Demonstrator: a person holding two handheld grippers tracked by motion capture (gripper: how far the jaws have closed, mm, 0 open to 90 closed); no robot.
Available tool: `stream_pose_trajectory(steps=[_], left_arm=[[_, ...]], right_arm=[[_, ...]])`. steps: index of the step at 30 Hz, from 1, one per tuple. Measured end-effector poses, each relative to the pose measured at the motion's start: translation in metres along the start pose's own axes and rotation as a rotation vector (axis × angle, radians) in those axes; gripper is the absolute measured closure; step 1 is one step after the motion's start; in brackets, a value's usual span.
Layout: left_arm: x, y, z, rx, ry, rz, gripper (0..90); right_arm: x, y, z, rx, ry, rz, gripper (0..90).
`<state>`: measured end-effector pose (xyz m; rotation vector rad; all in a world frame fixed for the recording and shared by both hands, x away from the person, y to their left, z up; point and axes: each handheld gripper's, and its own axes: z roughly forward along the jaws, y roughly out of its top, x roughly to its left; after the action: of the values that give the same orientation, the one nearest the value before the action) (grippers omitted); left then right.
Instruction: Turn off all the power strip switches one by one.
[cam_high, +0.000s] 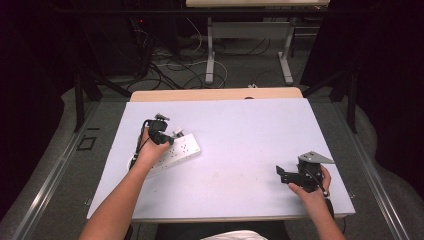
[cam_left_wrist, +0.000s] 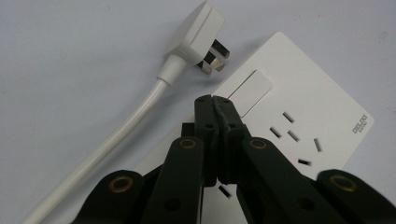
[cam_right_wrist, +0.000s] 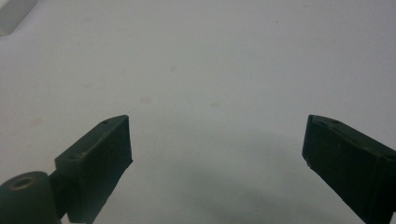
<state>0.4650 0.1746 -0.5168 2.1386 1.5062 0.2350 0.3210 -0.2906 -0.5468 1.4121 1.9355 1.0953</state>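
1. From the high view, the white power strip (cam_high: 176, 152) lies on the pale table (cam_high: 240, 125), and everything else sits relative to it. The left gripper (cam_high: 172, 137) hangs directly over its near half, held by the person's left hand (cam_high: 150, 150). The right gripper (cam_high: 280, 172) rests well apart from the strip, off toward the table's other side.

2. In the left gripper view, the jaws are pressed together with nothing between them, tips poised over the strip's rocker switch (cam_left_wrist: 250, 92). The strip's own plug (cam_left_wrist: 198, 39) lies just beside the strip's corner, prongs pointing at it, with its cable (cam_left_wrist: 116, 140) trailing away. My guess is the closed tips are meant to press that switch.

3. In the right gripper view, the jaws stand wide apart above bare table, holding nothing.

4. What could go wrong: nothing steadies the strip, so an off-centre push might tip or skid it. The tips could also slide off the switch's edge, or nudge the loose plug.
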Motion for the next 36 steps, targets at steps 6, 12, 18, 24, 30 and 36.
stream_pose_trajectory(steps=[6,12,18,24,30,36], left_arm=[[0.0,0.0,0.0,-0.006,-0.006,-0.003,89.9],[-0.001,0.0,0.0,-0.007,0.003,0.004,89.8],[-0.003,0.0,0.001,-0.009,0.011,-0.003,88.6],[-0.004,0.002,0.001,-0.01,0.018,0.009,87.7],[-0.008,0.003,0.002,-0.011,0.012,0.01,86.1],[-0.014,0.007,0.002,-0.022,0.001,0.009,85.5]], right_arm=[[-0.001,0.0,0.0,-0.001,-0.003,-0.003,7.7],[-0.001,0.0,0.0,0.001,-0.003,-0.01,7.6],[-0.001,0.0,0.0,0.0,-0.003,-0.006,7.7],[-0.002,0.0,0.0,-0.002,0.0,-0.012,7.7],[-0.002,0.0,0.0,-0.002,-0.001,-0.013,7.7],[-0.002,0.0,0.001,-0.002,-0.001,-0.013,7.9]])
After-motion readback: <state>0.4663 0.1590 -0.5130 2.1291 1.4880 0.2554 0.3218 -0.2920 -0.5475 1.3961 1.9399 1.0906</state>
